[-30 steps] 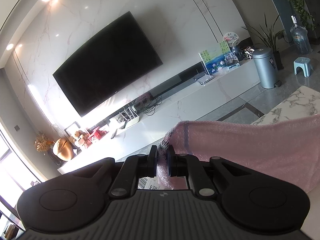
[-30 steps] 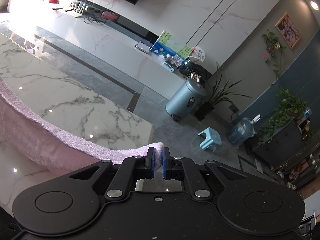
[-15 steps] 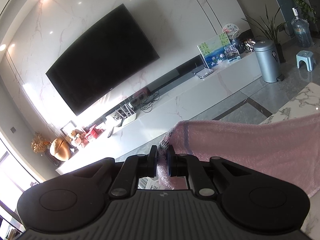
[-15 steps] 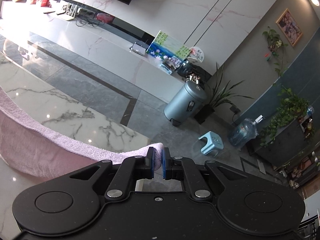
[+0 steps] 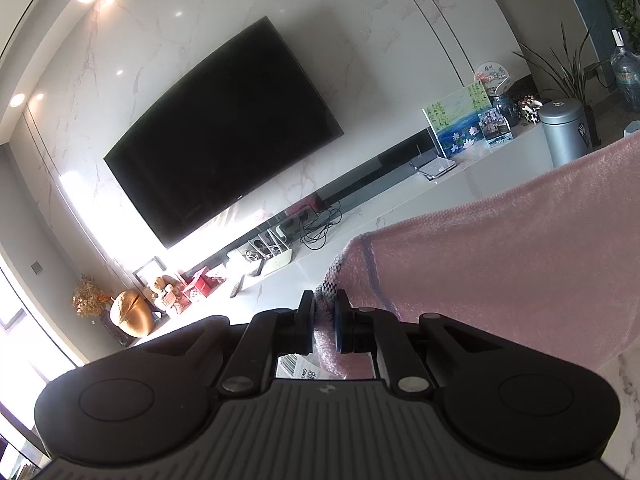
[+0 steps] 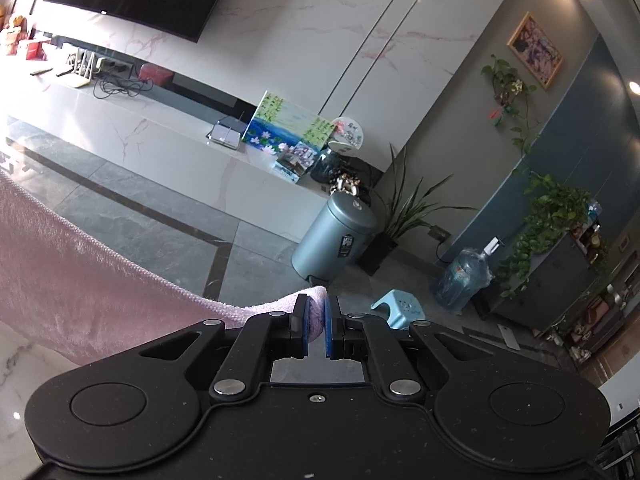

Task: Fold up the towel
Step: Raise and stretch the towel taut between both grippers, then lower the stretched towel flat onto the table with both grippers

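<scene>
**Towel strung between both grippers, folding edge in the air**

Your left gripper (image 5: 324,320) is clamped on the checked-hem corner of the pink terry towel (image 5: 500,264), which runs off toward 3 o'clock. Your right gripper (image 6: 316,320) pinches the other corner; there the cloth trails toward 9 o'clock. The long axis spans the two hands, neither nearer. White marble tabletop (image 6: 16,364) lies below, at 8 o'clock, open for laying down.

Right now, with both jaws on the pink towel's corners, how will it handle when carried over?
Probably floppy: the pink towel sags between the left gripper and right gripper. Likely light, since corner pinches alone carry it. The fluffy pile suggests little slip, though thin corners could creep out.
</scene>
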